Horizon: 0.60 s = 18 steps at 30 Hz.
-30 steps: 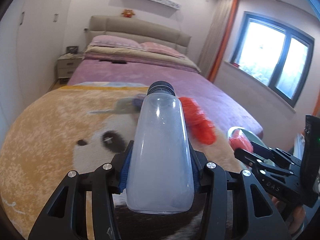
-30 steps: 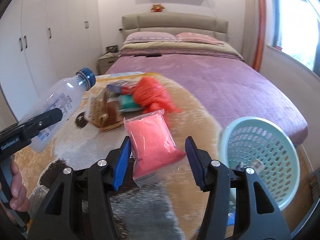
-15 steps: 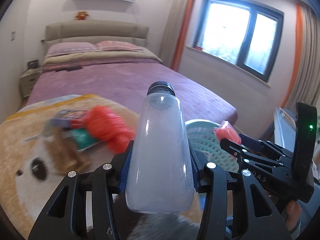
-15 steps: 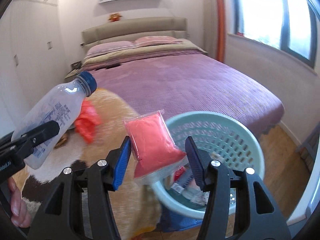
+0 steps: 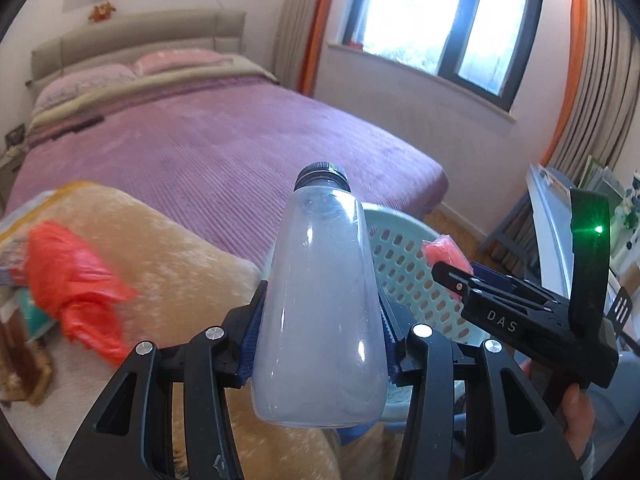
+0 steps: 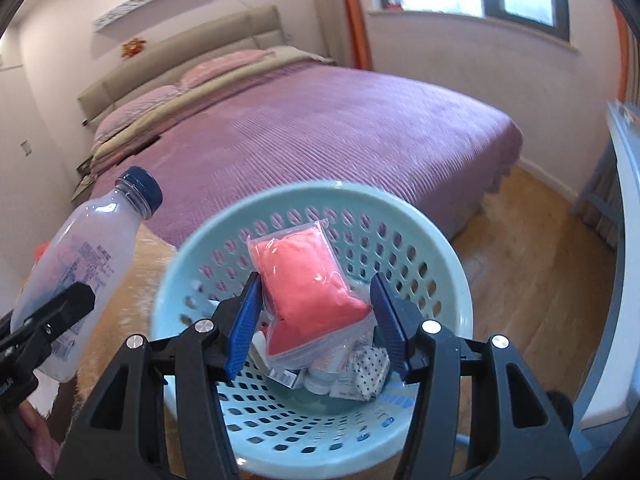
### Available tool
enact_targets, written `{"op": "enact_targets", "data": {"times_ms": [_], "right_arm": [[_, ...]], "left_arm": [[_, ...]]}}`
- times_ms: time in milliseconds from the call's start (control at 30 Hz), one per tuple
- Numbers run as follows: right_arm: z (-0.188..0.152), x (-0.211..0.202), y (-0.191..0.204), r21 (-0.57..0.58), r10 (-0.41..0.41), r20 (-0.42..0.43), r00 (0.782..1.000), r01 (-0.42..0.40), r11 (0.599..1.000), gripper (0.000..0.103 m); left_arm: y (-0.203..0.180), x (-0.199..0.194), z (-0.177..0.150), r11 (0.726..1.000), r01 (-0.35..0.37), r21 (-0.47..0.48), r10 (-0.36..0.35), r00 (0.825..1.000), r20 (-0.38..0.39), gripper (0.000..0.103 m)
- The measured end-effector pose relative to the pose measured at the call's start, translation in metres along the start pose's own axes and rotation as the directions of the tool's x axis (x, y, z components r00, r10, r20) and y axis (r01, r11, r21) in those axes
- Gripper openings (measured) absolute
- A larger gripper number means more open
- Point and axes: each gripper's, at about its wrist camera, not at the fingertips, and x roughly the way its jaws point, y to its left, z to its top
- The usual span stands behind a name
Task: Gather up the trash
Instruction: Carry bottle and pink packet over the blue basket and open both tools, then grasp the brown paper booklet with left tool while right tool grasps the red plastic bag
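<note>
My left gripper (image 5: 320,332) is shut on a cloudy plastic bottle (image 5: 320,312) with a dark blue cap, held upright beside the basket; the bottle also shows in the right wrist view (image 6: 80,256). My right gripper (image 6: 316,320) is shut on a clear bag of pink stuff (image 6: 308,280) and holds it over the mouth of a pale green perforated basket (image 6: 452,264). Several small wrappers lie in the basket bottom. The basket (image 5: 404,264) and the pink bag (image 5: 444,252) also show behind the bottle in the left wrist view.
A red plastic bag (image 5: 76,284) and other litter lie on the tan panda blanket (image 5: 168,248) at the left. A purple-covered bed (image 6: 340,132) stretches behind. Wooden floor (image 6: 540,240) and a white-blue piece of furniture (image 6: 628,200) are at the right.
Both grippers have swung right, away from the blanket litter. The pink bag has moved from beside the basket rim to over its middle, and the bottle has come close to the basket.
</note>
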Motion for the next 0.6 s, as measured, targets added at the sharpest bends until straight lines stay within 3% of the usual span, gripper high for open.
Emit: {"op": "enact_targets", "data": {"times_ms": [100, 267, 300, 367, 400, 600], "right_arm": [[-0.005, 0.010, -0.005, 0.023, -0.007, -0.028, 1.000, 0.007, 1.000, 0.052], [-0.006, 0.017, -0.012, 0.050, -0.023, -0.056, 0.998, 0.025, 0.998, 0.054], [-0.006, 0.017, -0.013, 0.059, -0.012, -0.061, 0.998, 0.016, 0.998, 0.055], [-0.006, 0.016, -0.015, 0.075, -0.016, -0.062, 0.998, 0.020, 0.997, 0.067], [-0.006, 0.015, -0.017, 0.080, -0.023, -0.059, 0.998, 0.028, 0.996, 0.069], [-0.015, 0.002, -0.013, 0.084, -0.006, -0.049, 0.999, 0.010, 0.996, 0.069]], "left_arm": [[0.008, 0.020, 0.001, 0.995, 0.078, -0.070, -0.081, 0.995, -0.050, 0.045], [0.008, 0.040, 0.000, 0.993, 0.085, -0.081, -0.091, 0.993, -0.078, 0.046], [0.007, 0.040, -0.001, 0.993, 0.084, -0.078, -0.090, 0.993, -0.076, 0.048], [0.005, 0.036, -0.001, 0.994, 0.084, -0.070, -0.088, 0.995, -0.052, 0.064], [0.005, 0.030, -0.001, 0.994, 0.084, -0.066, -0.087, 0.996, -0.036, 0.067], [0.005, -0.010, -0.007, 0.996, 0.081, -0.039, -0.080, 0.996, 0.031, 0.069]]}}
